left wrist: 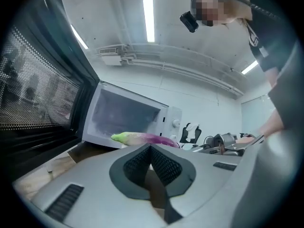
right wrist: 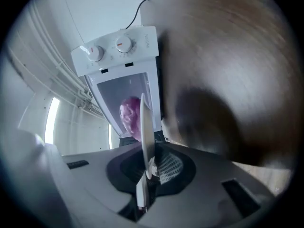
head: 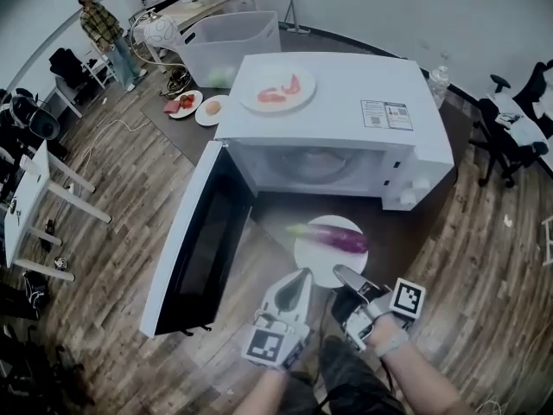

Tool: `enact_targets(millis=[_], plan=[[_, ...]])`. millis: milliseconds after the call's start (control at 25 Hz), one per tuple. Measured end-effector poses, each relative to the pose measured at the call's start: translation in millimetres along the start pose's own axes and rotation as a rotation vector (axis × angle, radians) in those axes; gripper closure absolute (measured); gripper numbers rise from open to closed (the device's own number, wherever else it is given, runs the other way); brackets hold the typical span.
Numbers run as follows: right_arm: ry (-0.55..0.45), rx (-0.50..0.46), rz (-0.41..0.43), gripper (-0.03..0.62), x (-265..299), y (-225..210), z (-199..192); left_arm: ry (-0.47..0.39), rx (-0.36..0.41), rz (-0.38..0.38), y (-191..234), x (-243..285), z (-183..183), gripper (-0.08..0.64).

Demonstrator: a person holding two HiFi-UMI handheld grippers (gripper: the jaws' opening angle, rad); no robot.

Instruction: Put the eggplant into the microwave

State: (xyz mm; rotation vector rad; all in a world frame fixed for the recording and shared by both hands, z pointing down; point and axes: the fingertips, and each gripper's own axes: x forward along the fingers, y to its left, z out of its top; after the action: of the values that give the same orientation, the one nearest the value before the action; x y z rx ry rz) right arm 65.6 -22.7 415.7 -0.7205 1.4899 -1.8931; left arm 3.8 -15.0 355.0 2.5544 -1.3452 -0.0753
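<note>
A purple eggplant (head: pixel 333 236) with a green stem lies on a white plate (head: pixel 313 264), held just in front of the open white microwave (head: pixel 346 119). The microwave door (head: pixel 194 240) is swung out to the left. My right gripper (head: pixel 342 276) is shut on the plate's near rim. The right gripper view shows the plate (right wrist: pixel 146 127) edge-on between the jaws, with the eggplant (right wrist: pixel 128 115) behind it. My left gripper (head: pixel 298 277) sits beside the plate's left edge, jaws together and empty. In the left gripper view the eggplant (left wrist: pixel 142 137) lies ahead, before the microwave cavity (left wrist: pixel 126 113).
A plate of pink food (head: pixel 276 89) rests on top of the microwave. Behind it are a white bin (head: pixel 229 46) and two small plates (head: pixel 197 106) on a low surface. A person (head: pixel 104 28) stands at far left. Office chairs (head: pixel 510 128) stand at right.
</note>
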Motion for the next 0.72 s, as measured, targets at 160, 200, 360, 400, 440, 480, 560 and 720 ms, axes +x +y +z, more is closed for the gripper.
enact_targets(millis=[160, 200, 360, 400, 440, 480, 560, 720], plan=[[0.025, -0.046, -0.018, 0.568, 14.7, -4.2, 19.6, -0.021, 0.008, 0.036, 10.6, 23.7, 1.9, 0.56], [0.032, -0.057, -0.025, 0.568, 18.3, -5.2, 24.6, -0.026, 0.004, 0.044, 12.6, 28.9, 1.8, 0.56], [0.051, -0.06, -0.023, 0.568, 30.7, -3.6, 45.2, -0.044, -0.01, 0.067, 17.5, 44.9, 0.2, 0.56], [0.056, -0.061, -0.023, 0.568, 33.0, -2.4, 49.0, -0.052, -0.015, 0.071, 17.4, 47.1, 1.4, 0.56], [0.063, -0.068, -0.025, 0.568, 34.8, -1.7, 52.3, -0.06, -0.02, 0.074, 17.2, 48.5, 2.9, 0.56], [0.07, -0.075, -0.029, 0.568, 36.7, -0.9, 55.3, -0.065, -0.026, 0.078, 17.3, 49.7, 4.3, 0.56], [0.079, -0.081, -0.032, 0.568, 41.5, 1.7, 61.2, -0.071, -0.035, 0.086, 18.7, 53.0, 6.9, 0.56], [0.089, -0.081, -0.03, 0.568, 50.0, 7.1, 66.9, -0.054, -0.012, 0.085, 19.2, 59.1, 8.2, 0.56]])
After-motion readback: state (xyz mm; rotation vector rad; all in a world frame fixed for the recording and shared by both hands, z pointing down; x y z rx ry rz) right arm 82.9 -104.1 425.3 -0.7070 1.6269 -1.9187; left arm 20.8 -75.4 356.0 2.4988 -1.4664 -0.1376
